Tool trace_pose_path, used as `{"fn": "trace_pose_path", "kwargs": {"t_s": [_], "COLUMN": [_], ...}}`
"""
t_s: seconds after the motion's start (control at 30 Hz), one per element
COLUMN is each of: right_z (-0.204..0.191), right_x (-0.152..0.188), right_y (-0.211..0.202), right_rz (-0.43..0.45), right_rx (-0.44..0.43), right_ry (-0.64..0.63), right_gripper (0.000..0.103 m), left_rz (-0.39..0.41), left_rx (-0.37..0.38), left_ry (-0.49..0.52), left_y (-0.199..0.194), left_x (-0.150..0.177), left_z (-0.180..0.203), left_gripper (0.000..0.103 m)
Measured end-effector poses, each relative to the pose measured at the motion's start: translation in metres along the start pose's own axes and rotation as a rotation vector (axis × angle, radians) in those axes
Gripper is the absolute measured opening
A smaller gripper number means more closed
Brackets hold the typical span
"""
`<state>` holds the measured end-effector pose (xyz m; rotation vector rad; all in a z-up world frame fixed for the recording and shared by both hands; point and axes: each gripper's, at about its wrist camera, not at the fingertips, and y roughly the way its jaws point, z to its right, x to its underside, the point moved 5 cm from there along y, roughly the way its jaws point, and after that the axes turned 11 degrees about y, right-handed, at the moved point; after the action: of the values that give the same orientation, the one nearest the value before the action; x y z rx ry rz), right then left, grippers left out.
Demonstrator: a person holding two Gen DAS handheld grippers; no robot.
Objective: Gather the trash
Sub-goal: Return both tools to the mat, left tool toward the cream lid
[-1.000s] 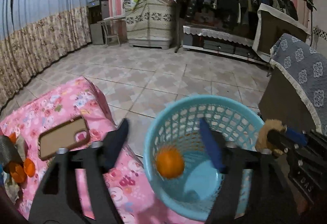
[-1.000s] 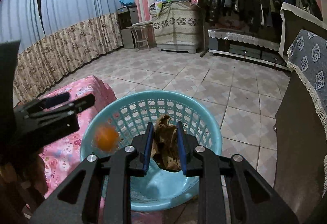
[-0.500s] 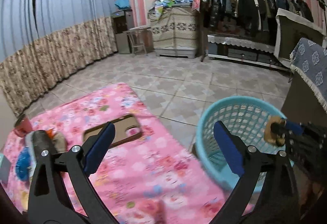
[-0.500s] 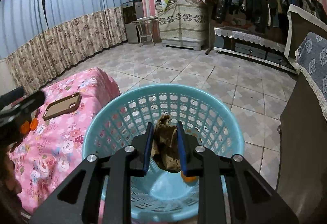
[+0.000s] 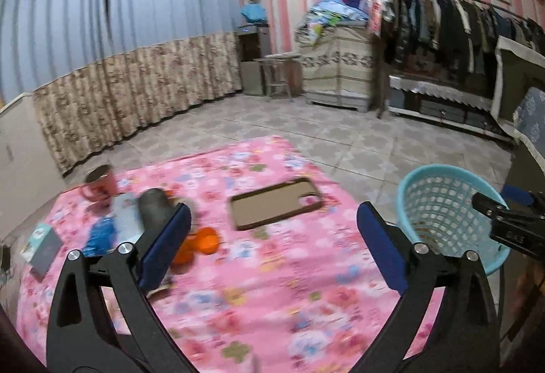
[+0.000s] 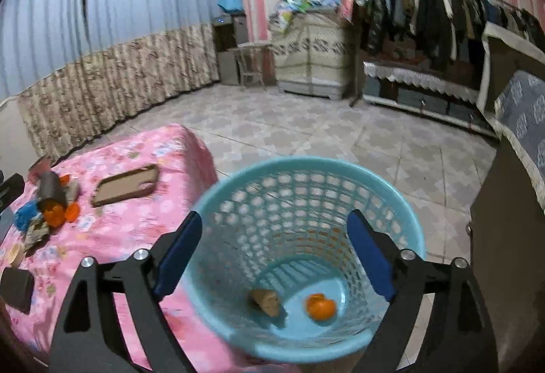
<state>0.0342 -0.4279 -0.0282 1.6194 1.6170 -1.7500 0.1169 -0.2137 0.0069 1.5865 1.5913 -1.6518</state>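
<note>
Holding brown scrap and orange peel, blue basket, right claw just opened, empty, left claw wide, empty.

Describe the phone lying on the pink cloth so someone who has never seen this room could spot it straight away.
Find the low table under the pink floral cloth, left of the pale blue plastic lattice basket. On the cloth's far half, nearest the basket, lies a flat rectangular phone in a brown case, apart from the clutter. Unlike the orange peel pieces and the red mug further left, it is thin, dark-rimmed and tan-faced.
</note>
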Motion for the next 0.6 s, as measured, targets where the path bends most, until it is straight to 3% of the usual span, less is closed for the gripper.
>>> {"fn": "trace_pose_path", "kwargs": {"t_s": [0.27,0.4,0.6], "right_z": [-0.101,-0.147,-0.199], "right_x": [0.009,0.026,0.044], "right_y": [-0.039,-0.039,-0.037], "right_rz": [0.051,0.008,-0.011], "right_rx": [-0.176,-0.219,-0.257], "right_ry": [-0.096,-0.161,-0.242], "right_gripper": [0.093,0.093,0.093], "left_rz": [-0.016,-0.075,-0.176], "left_rx": [-0.148,-0.206,-0.228], "left_ry": [-0.086,-0.153,-0.231], "left_y": [-0.031,-0.031,-0.014], "left_x": [0.036,0.064,0.102], "left_z": [-0.091,-0.139,-0.189], "left_gripper": [0.098,0.098,0.098]}}
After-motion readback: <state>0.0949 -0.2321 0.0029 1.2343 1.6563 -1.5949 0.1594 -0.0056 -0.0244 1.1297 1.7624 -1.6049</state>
